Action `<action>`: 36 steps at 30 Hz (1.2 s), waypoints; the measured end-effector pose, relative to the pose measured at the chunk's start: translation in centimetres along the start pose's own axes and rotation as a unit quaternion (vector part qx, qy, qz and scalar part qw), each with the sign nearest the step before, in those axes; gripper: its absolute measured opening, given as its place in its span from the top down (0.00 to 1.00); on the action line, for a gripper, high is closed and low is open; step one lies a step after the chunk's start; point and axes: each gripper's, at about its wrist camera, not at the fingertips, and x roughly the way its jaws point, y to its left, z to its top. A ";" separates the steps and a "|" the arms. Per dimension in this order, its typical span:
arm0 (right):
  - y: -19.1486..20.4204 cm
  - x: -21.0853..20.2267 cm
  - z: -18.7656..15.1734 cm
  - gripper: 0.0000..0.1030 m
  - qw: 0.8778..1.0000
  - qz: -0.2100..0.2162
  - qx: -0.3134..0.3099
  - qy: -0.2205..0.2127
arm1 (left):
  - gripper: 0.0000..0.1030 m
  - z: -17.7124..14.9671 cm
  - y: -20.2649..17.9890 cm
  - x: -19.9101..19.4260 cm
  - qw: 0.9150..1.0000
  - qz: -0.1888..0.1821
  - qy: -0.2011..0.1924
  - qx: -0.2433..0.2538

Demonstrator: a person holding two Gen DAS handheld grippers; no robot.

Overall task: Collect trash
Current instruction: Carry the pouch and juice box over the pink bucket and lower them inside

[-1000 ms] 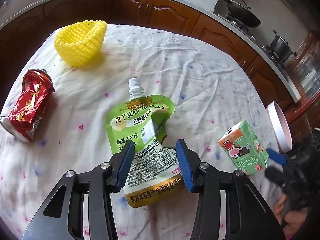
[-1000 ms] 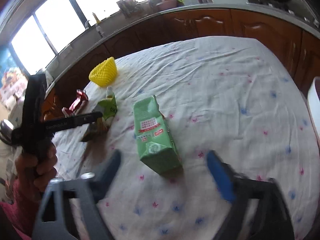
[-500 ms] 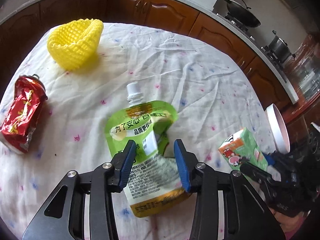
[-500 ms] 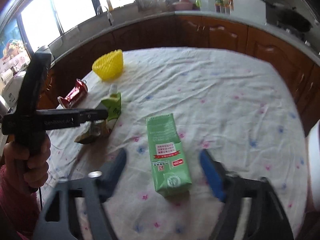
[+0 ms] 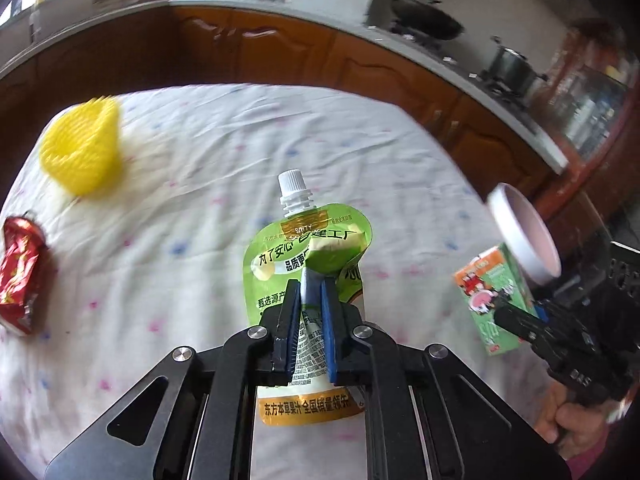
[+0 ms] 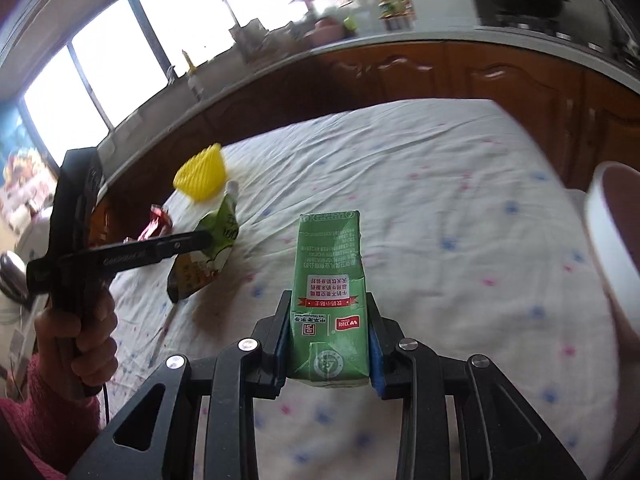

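- Both pairs of fingers have closed since a second ago: the left gripper (image 5: 310, 312) now pinches the green spouted pouch (image 5: 308, 248), crumpled between its blue pads, spout pointing ahead.
- Right gripper (image 6: 329, 344) clamps the green carton (image 6: 329, 296) by its sides, lengthwise ahead.
- Left of the left fingers on the desk (image 5: 200, 152): yellow mesh cup (image 5: 82, 152), crushed red can (image 5: 20, 276).
- White-rimmed bin (image 6: 608, 248) sits right of the right fingers; its contents are hidden.

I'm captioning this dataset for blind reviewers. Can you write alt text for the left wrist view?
The left gripper is shut on a green spouted juice pouch above a white floral tablecloth. A yellow foam fruit net and a crushed red can lie to the left; at right, the right gripper holds a green drink carton near a white bin rim.
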 end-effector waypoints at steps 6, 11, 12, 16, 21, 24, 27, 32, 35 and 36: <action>-3.6 -4.2 -0.7 0.69 0.998 -0.027 0.041 -0.038 | 0.91 0.4 -5.9 -0.1 0.998 -0.044 -0.004 0.043; -6.4 -7.4 -1.0 0.69 0.994 -0.051 0.065 -0.066 | 0.91 0.8 -10.6 0.5 0.995 -0.060 -0.004 0.082; -7.0 -8.1 -1.1 0.69 0.993 -0.056 0.069 -0.072 | 0.91 0.8 -11.4 0.6 0.994 -0.061 -0.005 0.088; -8.7 -10.0 -1.2 0.69 0.990 -0.073 0.084 -0.088 | 0.91 1.1 -14.1 1.2 0.992 -0.071 -0.003 0.108; -10.7 -11.7 -1.3 0.69 0.985 -0.089 0.103 -0.102 | 0.91 1.3 -17.0 1.8 0.988 -0.081 0.000 0.130; -11.4 -12.3 -1.3 0.69 0.983 -0.095 0.109 -0.109 | 0.91 1.4 -18.3 2.1 0.987 -0.085 0.001 0.137; -12.1 -12.9 -1.5 0.69 0.982 -0.100 0.112 -0.114 | 0.91 1.7 -19.2 2.3 0.986 -0.088 0.002 0.143; -13.3 -13.5 -1.5 0.69 0.979 -0.107 0.122 -0.121 | 0.91 2.3 -20.7 2.8 0.984 -0.097 0.006 0.150; -14.0 -14.1 -1.6 0.69 0.977 -0.114 0.126 -0.127 | 0.91 2.9 -22.0 3.3 0.982 -0.104 0.008 0.156; -14.4 -14.3 -1.5 0.69 0.976 -0.117 0.129 -0.129 | 0.91 3.1 -22.5 3.5 0.982 -0.107 0.009 0.159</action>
